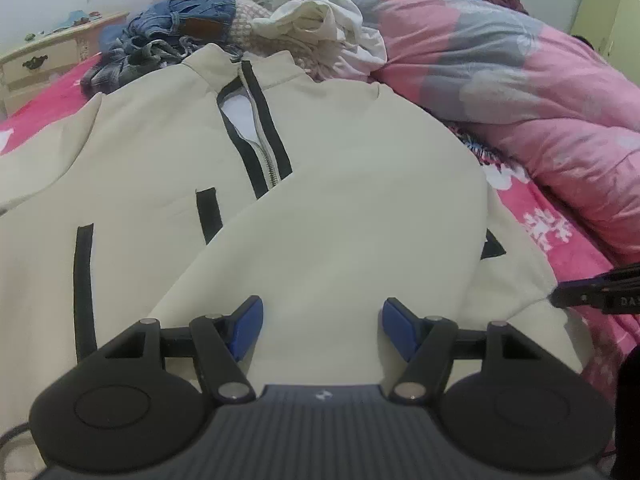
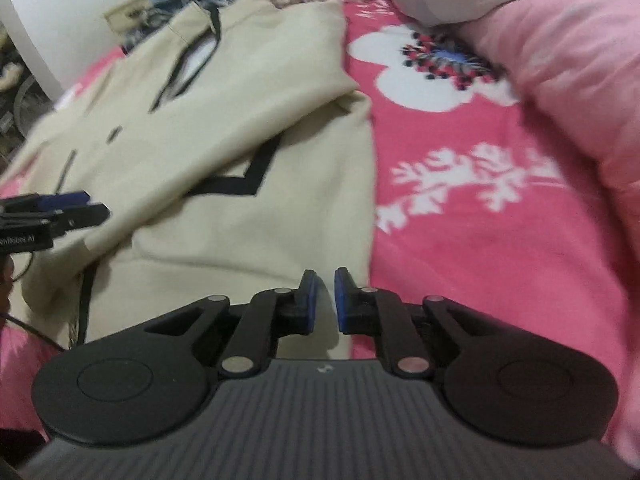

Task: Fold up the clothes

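Both hand-held grippers hang above the cream zip-front jacket with black trim (image 1: pixel 340 184) on the pink flowered bedsheet (image 2: pixel 480 240): left gripper (image 1: pixel 322 322) spread wide, right gripper (image 2: pixel 326 300) pressed nearly together, neither gripping cloth. Right of the jacket lies a pink and grey quilt (image 1: pixel 520 80). Farther off sit crumpled blue denim clothes (image 1: pixel 180 20), a heap of white garments (image 1: pixel 316 20) and a cream wooden drawer unit (image 1: pixel 44 60).

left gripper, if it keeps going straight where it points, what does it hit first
Most likely the cream jacket: the left gripper, jaws open and empty, points down at the folded-over cloth right ahead. How near it is cannot be told.
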The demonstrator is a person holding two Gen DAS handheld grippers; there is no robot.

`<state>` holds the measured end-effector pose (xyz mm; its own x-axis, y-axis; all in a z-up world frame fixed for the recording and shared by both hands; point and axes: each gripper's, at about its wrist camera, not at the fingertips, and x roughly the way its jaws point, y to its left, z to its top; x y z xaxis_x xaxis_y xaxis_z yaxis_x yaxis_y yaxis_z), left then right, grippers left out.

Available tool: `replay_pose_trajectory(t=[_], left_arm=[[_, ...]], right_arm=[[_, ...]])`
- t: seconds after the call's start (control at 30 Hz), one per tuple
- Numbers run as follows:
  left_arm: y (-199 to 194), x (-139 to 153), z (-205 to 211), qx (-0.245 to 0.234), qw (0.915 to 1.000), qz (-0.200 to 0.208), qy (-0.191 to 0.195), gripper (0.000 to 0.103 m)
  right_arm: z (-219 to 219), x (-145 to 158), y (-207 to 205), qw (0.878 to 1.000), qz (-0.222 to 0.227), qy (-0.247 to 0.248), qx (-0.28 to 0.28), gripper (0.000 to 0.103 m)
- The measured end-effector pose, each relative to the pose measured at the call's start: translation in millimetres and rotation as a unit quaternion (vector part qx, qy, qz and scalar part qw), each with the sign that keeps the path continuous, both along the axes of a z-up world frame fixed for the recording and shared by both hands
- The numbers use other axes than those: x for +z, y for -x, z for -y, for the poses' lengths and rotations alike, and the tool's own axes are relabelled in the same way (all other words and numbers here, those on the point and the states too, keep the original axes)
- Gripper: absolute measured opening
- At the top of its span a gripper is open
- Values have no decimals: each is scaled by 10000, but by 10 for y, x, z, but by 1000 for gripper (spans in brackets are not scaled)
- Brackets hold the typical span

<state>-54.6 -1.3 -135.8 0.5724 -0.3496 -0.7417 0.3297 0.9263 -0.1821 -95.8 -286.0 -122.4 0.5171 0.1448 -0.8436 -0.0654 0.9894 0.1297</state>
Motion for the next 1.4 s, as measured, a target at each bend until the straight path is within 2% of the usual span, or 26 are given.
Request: replay_pose_trajectory(t=[0.1,0.13,0.2,0.27,0.3,0.37,0.43,0.53,0.63,0.77,0.83,0.93,1.0,1.03,1.1,1.2,1.23,1.3,1.37,1.4], left_arm=[[20,6,-56,77,9999,-39,138,68],[25,8,-70,87,9998,-57,167,68],[39,15,-94,107,9998,-61,177,68],[56,30,-135,153,9996,-57,232,68],[63,48,-167,205,9994,-60,269,68],[94,92,-246,327,9988,-19,376,68],[119,110,-333,573,9976,-33,395,69],[139,59,-430,876,9953,-256,333,68],[210,11,-459,961,9944,-254,368,67],[283,-21,-442,1045,9940,-113,317,67],[311,-50,-457,1085,9934,-28,371,67],[351,-71,-504,1076,9929,57,502,67],[415,2,-548,1141,9920,182,516,67],[457,50,-574,1176,9914,275,505,69],[567,146,-636,1162,9910,487,445,70],[678,162,-723,1080,9925,442,373,72],[686,113,-735,1122,9928,334,251,72],[686,-10,-776,1276,9916,168,119,72],[686,-118,-817,1416,9899,18,17,72],[689,-111,-841,1436,9896,7,81,72]], right_arm=[[-86,153,37,9996,238,121,58,13],[-119,186,39,9991,363,-170,150,13],[-189,106,27,9981,341,-415,318,12],[-248,-145,71,9989,-26,-200,431,12],[-224,-173,118,9989,45,-270,386,12],[-149,-97,135,9987,-158,-434,209,12],[-105,33,81,9983,-124,-571,44,14],[-170,334,-128,9959,632,-622,159,14],[-337,465,-484,9886,1314,-684,253,14],[-563,212,-864,9851,1478,-736,488,16],[-647,-139,-1018,9872,1217,-765,696,26],[-702,-309,-1007,9891,1179,-655,597,26],[-704,-171,-997,9898,1098,-772,475,27],[-698,-82,-951,9863,1227,-976,513,27],[-750,62,-857,9777,1562,-1153,798,27],[-919,126,-822,9667,1820,-1235,1311,27],[-976,81,-839,9649,1785,-1278,1442,26],[-1122,-84,-924,9687,1517,-1123,1614,27],[-1291,-365,-1048,9793,904,-663,1682,28],[-1315,-369,-1020,9785,1059,-626,1655,28]])
